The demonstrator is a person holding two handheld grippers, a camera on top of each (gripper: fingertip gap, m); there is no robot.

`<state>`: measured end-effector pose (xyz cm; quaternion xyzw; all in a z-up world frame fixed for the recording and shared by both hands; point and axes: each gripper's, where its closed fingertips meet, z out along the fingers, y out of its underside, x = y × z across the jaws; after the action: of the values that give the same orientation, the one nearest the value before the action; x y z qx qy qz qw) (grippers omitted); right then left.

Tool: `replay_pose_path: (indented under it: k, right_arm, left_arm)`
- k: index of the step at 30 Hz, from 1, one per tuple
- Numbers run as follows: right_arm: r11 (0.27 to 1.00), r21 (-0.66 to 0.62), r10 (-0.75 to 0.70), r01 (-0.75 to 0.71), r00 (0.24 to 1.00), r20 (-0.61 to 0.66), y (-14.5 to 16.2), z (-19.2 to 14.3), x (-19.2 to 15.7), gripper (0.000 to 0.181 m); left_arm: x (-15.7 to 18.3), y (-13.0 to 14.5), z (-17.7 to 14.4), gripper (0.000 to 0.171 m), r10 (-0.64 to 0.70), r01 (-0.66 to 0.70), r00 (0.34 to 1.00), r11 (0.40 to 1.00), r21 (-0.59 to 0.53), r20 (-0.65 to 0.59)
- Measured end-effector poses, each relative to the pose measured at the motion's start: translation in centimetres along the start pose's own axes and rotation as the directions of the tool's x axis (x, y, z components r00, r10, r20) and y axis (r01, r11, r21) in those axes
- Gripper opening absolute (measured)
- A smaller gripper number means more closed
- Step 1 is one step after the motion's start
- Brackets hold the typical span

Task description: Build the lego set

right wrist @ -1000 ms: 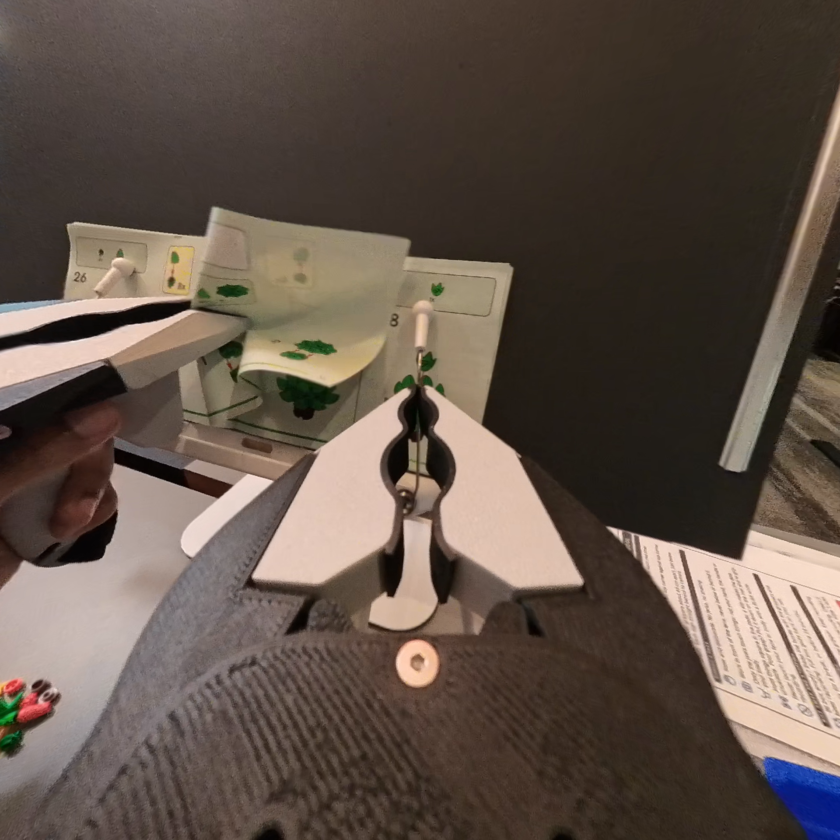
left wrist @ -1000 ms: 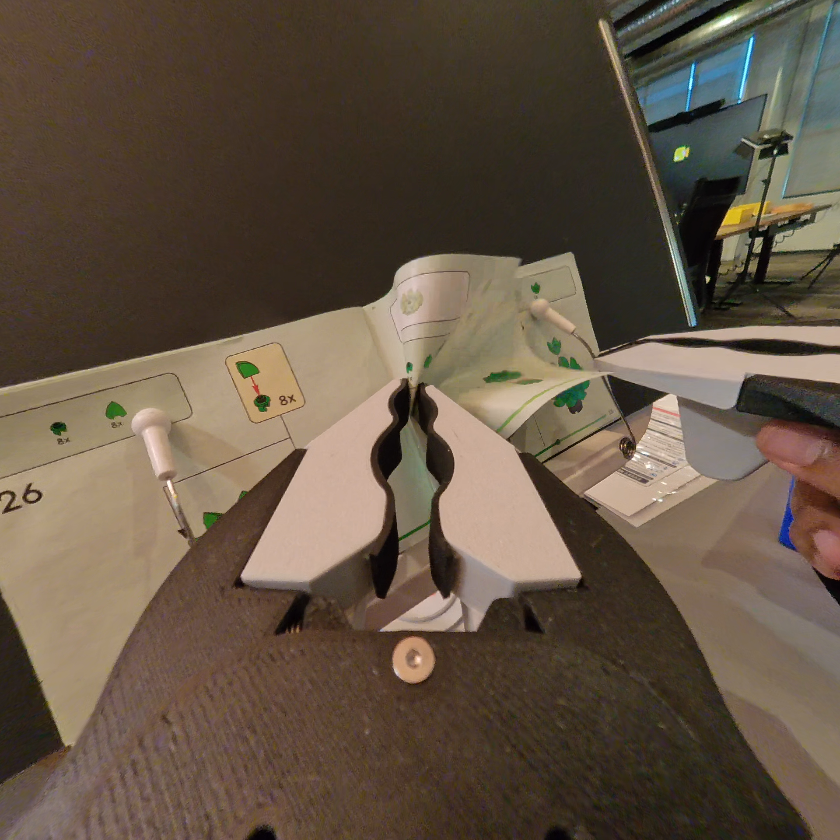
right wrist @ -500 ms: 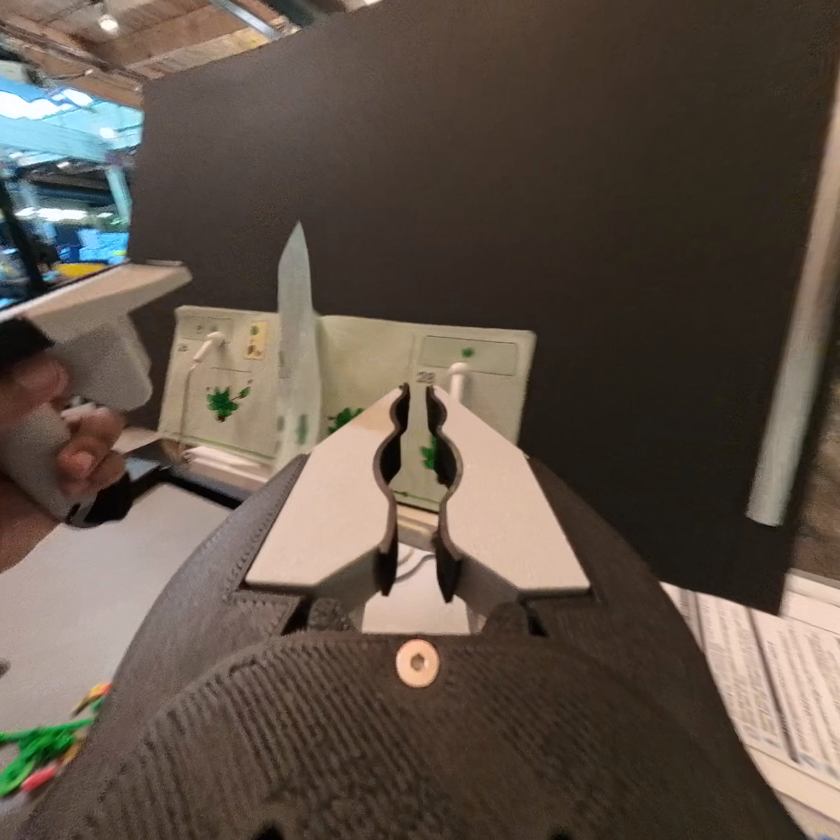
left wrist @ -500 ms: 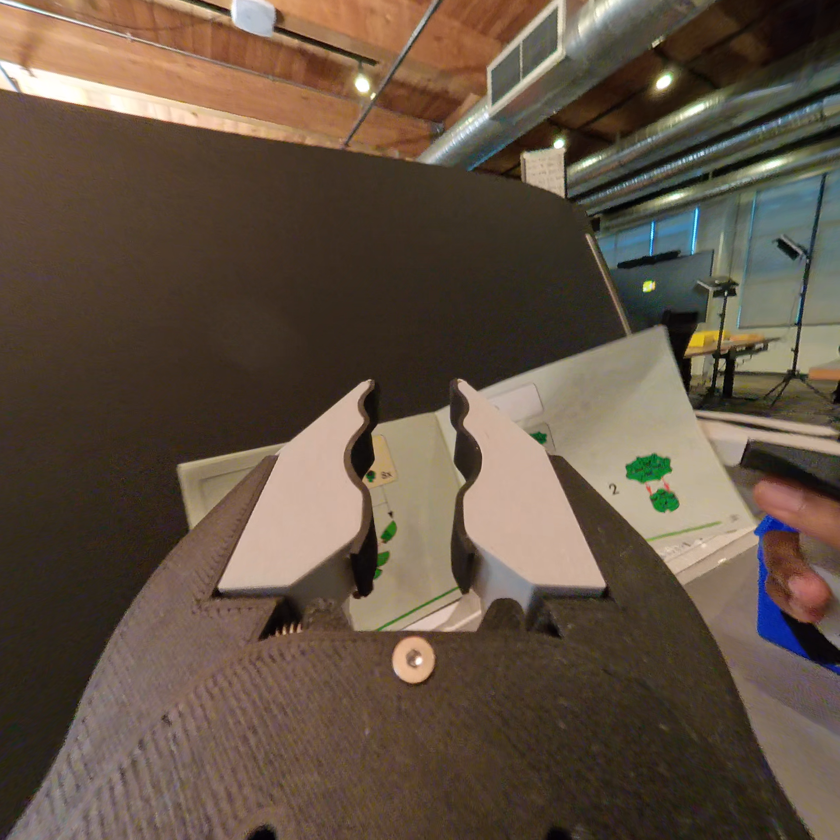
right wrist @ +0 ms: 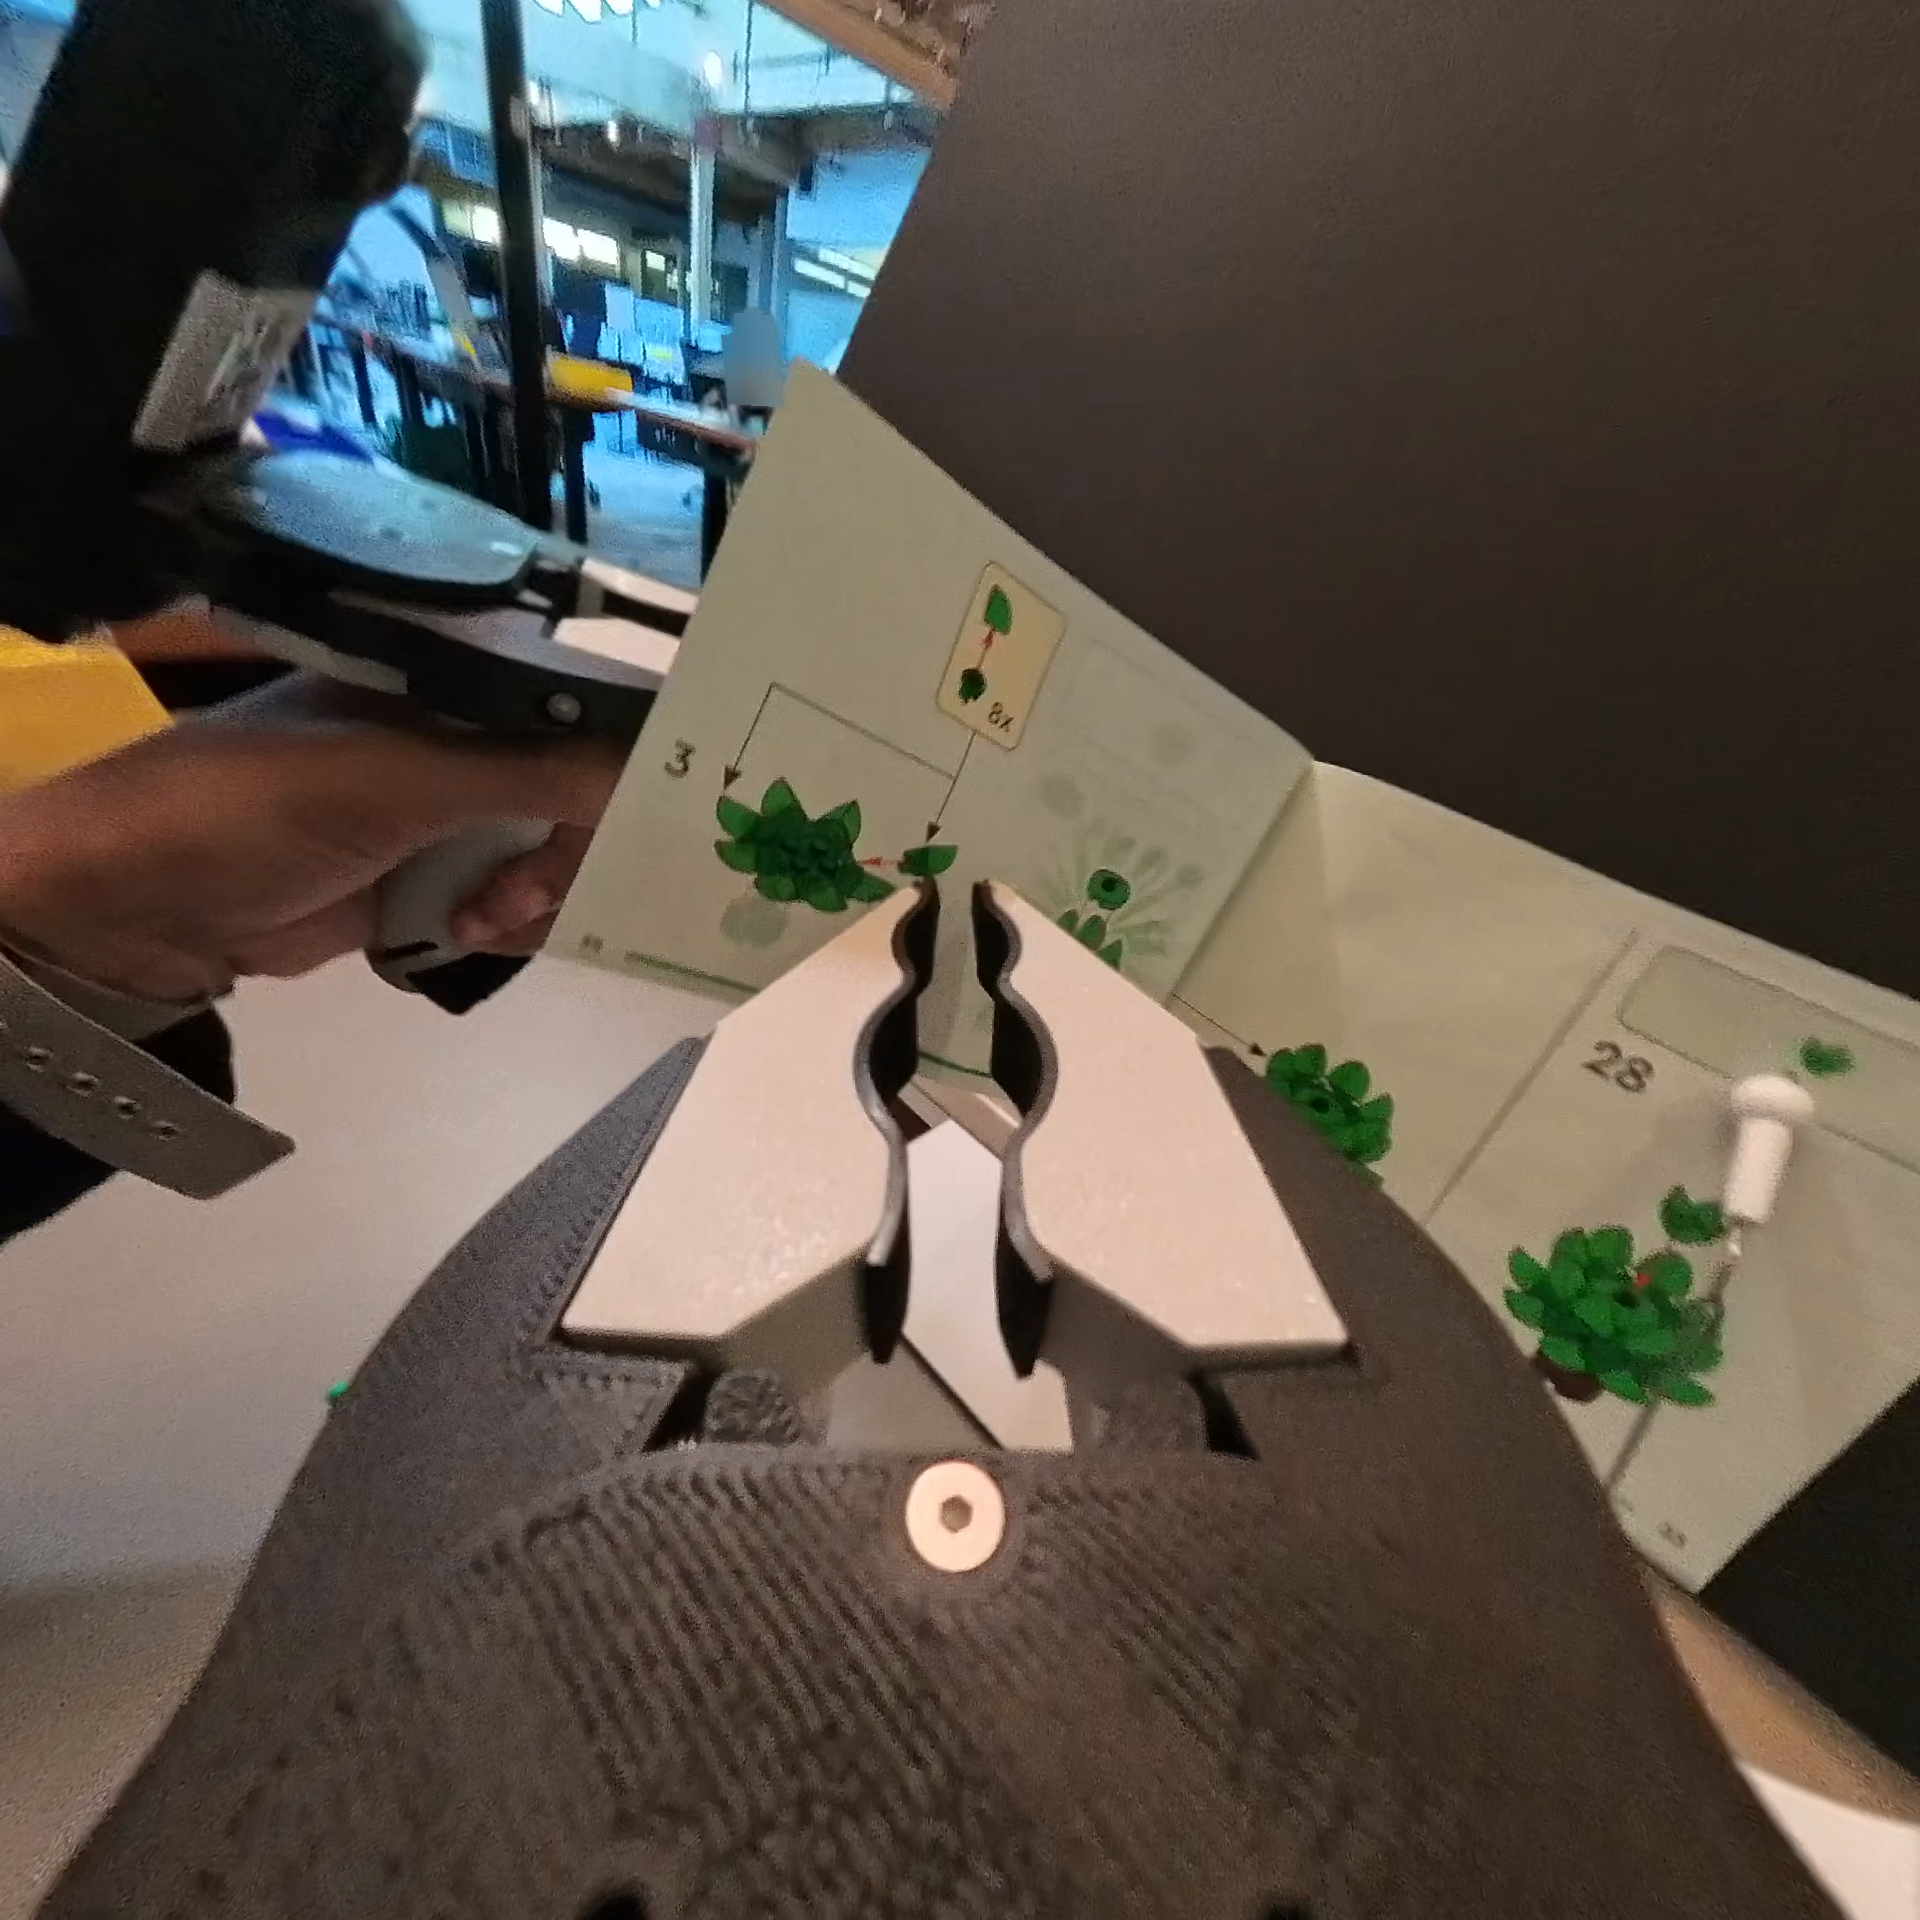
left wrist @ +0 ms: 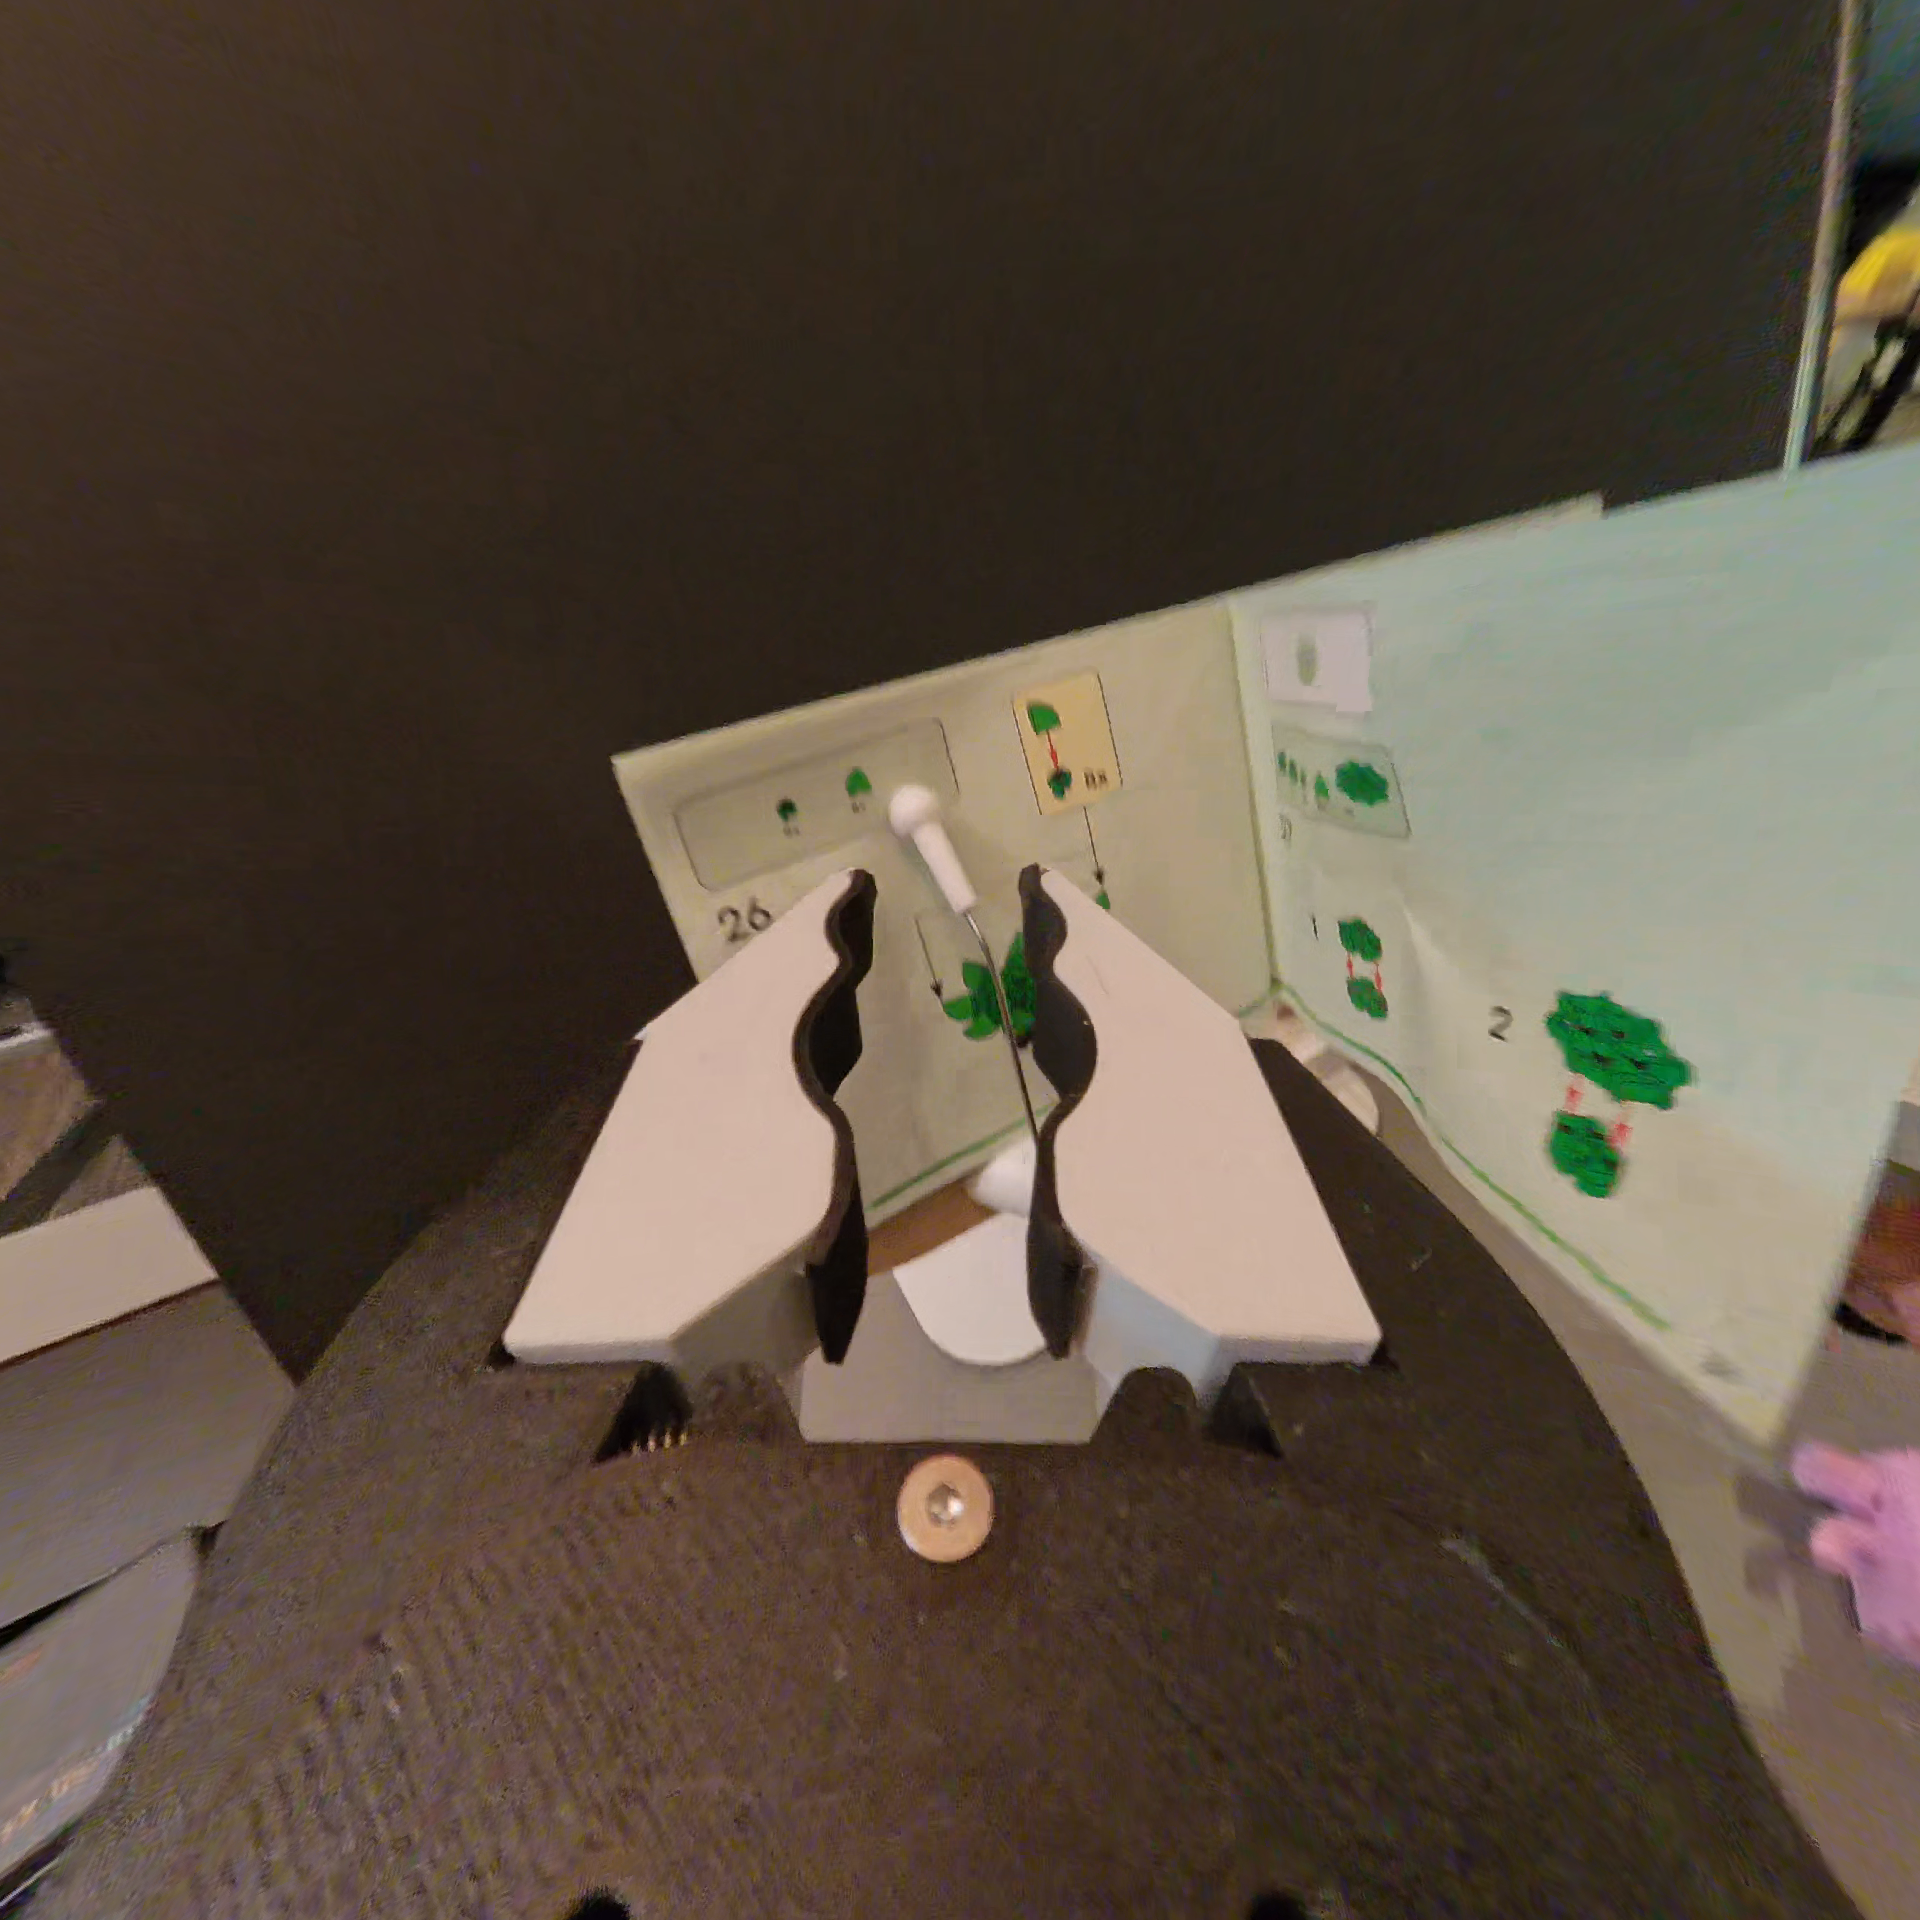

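Note:
The pale green instruction booklet (left wrist: 1132,935) stands open on a stand against a black board. My left gripper (left wrist: 945,894) is open and empty, with its jaws on either side of the left white-tipped wire page holder (left wrist: 920,821). One loose page (left wrist: 1621,831) stands out on edge from the spine. In the right wrist view this page (right wrist: 883,727) is straight ahead of my right gripper (right wrist: 954,894), which is empty with a narrow gap between its jaws. The left gripper's body (right wrist: 488,665), held in a hand, reaches behind that page. The right page holder (right wrist: 1761,1132) rests on the right-hand page.
The black backdrop board (left wrist: 727,416) rises close behind the booklet. The table top (right wrist: 312,1143) is white. Blurred pink pieces (left wrist: 1860,1538) lie at the right edge. A white sheet (left wrist: 83,1278) lies at the left. Some 8 centimeters of space lies between my two pairs of fingers.
My left gripper has let go of the page, opened, and now points at the left holder. The page has swung up and stands on edge. My right gripper has opened slightly and moved closer.

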<state>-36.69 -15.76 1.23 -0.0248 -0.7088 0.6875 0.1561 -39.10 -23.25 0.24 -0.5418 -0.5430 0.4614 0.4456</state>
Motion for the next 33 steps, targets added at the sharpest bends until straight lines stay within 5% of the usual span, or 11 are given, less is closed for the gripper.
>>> replay_pose_path:
  k: [6, 13, 33]
  right_arm:
    - [0.979, -0.075, -0.19, 0.188, 0.982, -0.02, 1.0, 3.1, -1.3, 0.0]
    - [0.916, -0.146, -0.385, 0.374, 0.921, -0.059, 1.9, 7.4, 0.0, 0.0]
    - [0.946, -0.122, -0.321, 0.302, 0.926, -0.2, 1.8, 7.3, 1.7, 0.0]
  left_arm:
    - [0.0, 0.3, 0.5, 0.006, 0.006, -0.006, 1.0, 1.0, -0.007, 0.012]
    - [-1.1, 0.5, -0.2, 0.005, -0.078, 0.078, 0.995, 0.997, -0.008, -0.061]
    - [-2.0, 1.9, -3.4, 0.004, -0.059, 0.027, 0.973, 0.99, -0.142, -0.223]
